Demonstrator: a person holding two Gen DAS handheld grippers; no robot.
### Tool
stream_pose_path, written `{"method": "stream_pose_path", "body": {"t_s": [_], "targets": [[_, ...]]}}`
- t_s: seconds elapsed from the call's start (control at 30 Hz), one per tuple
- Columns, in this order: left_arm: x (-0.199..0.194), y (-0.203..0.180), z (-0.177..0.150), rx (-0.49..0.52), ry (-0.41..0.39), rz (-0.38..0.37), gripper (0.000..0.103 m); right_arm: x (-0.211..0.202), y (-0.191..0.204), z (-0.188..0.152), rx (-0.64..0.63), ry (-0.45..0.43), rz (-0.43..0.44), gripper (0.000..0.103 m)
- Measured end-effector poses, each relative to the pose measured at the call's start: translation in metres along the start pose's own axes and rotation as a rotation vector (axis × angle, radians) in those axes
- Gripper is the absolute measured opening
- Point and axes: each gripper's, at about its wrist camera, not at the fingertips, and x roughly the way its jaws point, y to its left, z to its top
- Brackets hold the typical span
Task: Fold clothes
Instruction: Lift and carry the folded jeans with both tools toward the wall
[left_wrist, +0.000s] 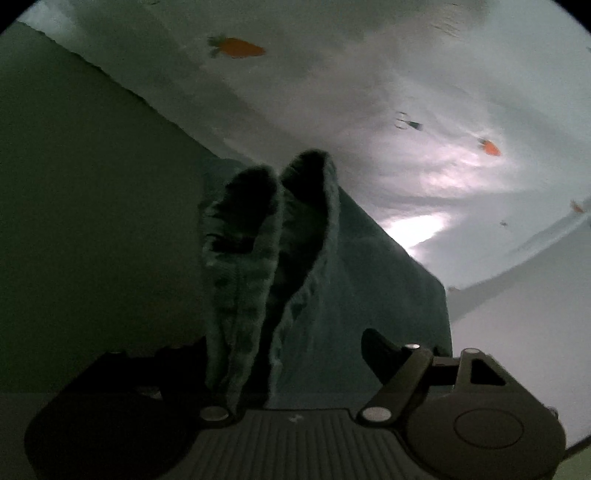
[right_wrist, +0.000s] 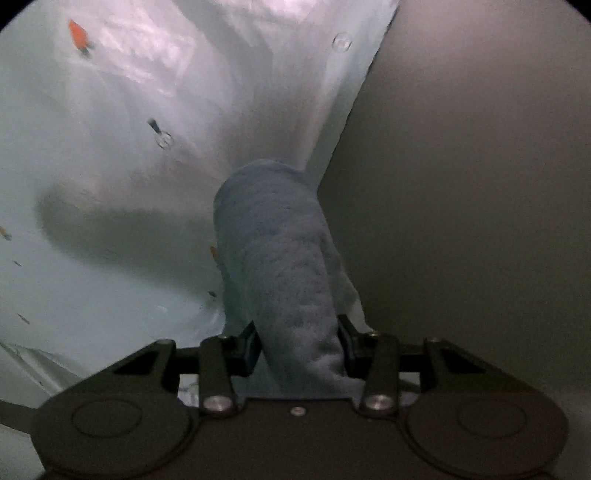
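Between right gripper (right_wrist: 297, 349) pads: fat ribbed cuff (right_wrist: 275, 254) of pale shirt (right_wrist: 155, 122) w/ tiny carrot prints, squeezed from both sides. Grasping cuff, firm-looking.

Over at left gripper (left_wrist: 280, 354): other cuff (left_wrist: 266, 243), dark and doubled, sticking up between pads. One pad in plain sight and off to the side, not touching; other pad hidden by cloth. Looks loose, so likely released or only draped, no real pinch. Shirt body spread pale behind both cuffs, lying on or hanging by a flat grey-green surface, maybe desk; can't tell which.

Could go wrong, prob.:
- Left cuff slips out, since pads too wide apart. Fold then goes crooked.
- Right side pulls alone, shirt drags & bunches.
- Thick rib rolls in pads, sleeve twists.
- Blurry, dim views, so easy to miss a slip.
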Motion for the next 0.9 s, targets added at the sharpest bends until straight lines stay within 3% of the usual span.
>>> {"method": "stream_pose_path", "body": {"t_s": [0.23,0.43,0.63,0.9], "targets": [[0.005,-0.057,-0.049,0.069,0.091,-0.045,0.080,-0.122,-0.020,-0.081,0.079,-0.201,0.001,0.044],[0.036,-0.120,-0.093,0.179,0.180,-0.100,0.080,-0.210,-0.050,-0.108,0.154,-0.363,0.012,0.044],[0.092,-0.186,-0.129,0.211,0.186,-0.129,0.080,-0.283,-0.079,-0.090,0.182,-0.444,0.043,0.044],[0.202,-0.295,-0.156,0.254,0.142,-0.132,0.080,-0.362,-0.127,-0.010,0.202,-0.477,0.127,0.045]]}}
